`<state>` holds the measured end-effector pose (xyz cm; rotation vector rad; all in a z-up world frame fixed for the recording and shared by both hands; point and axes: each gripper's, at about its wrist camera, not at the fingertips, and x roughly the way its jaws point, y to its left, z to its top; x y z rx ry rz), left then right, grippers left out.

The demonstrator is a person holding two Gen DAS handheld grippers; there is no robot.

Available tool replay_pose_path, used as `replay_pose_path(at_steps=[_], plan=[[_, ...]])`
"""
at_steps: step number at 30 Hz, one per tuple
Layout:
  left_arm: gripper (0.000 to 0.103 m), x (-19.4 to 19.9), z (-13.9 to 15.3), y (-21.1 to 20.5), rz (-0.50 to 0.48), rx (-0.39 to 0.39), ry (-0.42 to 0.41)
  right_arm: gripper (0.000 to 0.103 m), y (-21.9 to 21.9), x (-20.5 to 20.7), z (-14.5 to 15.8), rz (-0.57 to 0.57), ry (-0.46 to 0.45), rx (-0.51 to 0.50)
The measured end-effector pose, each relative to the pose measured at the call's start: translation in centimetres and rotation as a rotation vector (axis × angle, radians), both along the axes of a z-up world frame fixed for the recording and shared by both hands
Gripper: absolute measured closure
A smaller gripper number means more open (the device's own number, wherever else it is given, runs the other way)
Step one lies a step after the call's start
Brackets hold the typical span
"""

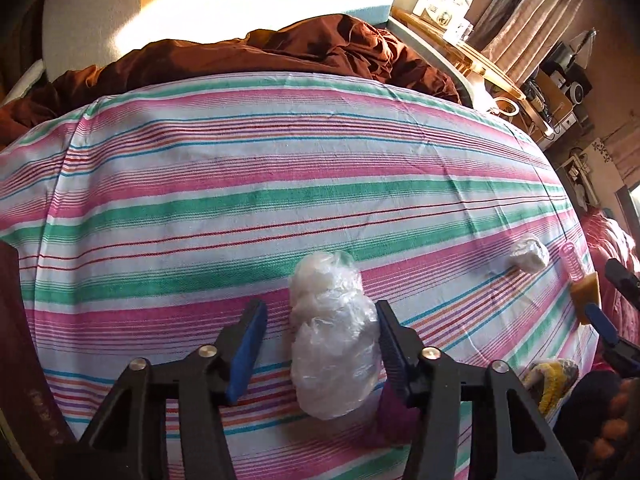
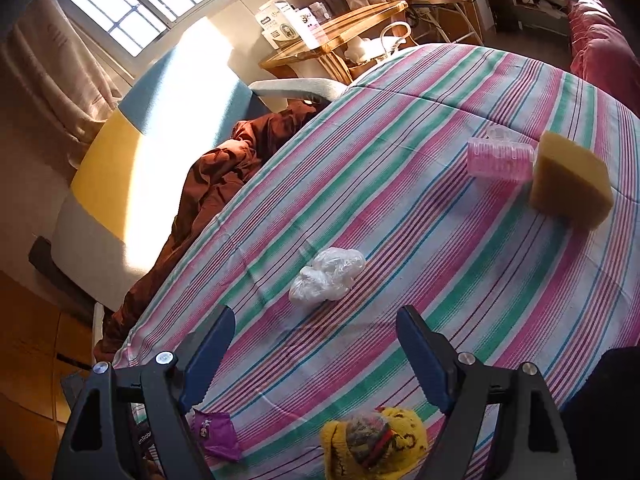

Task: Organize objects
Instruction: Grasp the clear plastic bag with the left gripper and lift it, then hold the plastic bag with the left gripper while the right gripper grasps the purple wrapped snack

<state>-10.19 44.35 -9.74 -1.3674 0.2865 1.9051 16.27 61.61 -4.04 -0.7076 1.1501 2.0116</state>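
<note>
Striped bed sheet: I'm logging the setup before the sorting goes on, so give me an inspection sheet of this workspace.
Surface: pink, green and white striped bed sheet.
Job's things: large clear plastic-wrapped white bundle; smaller plastic-wrapped bundle; pink ribbed roller beside yellow sponge block; yellow knitted piece; purple cloth.
Clutter: crumpled brown quilt.
Grippers: left gripper open around the large bundle; right gripper open, empty.
Cables: white cord by wooden side table.
Surroundings: barred window, curtains.
</note>
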Motion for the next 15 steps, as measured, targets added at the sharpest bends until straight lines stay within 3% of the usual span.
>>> replay_pose_path(at_steps=[1, 8, 15], plan=[[0.067, -0.3, -0.1, -0.4, 0.005, 0.004, 0.004, 0.019, -0.1, -0.3, 0.1, 0.017, 0.004, 0.003], [0.068, -0.1, 0.0, -2.9, 0.015, 0.031, 0.018, 0.019, -3.6, -5.4, 0.2, 0.342, -0.009, 0.024], [0.068, 2.0, 0.4, -5.3, 0.034, 0.025, 0.048, 0.024, -8.8, -10.2, -1.6, 0.629, -0.189, 0.065]])
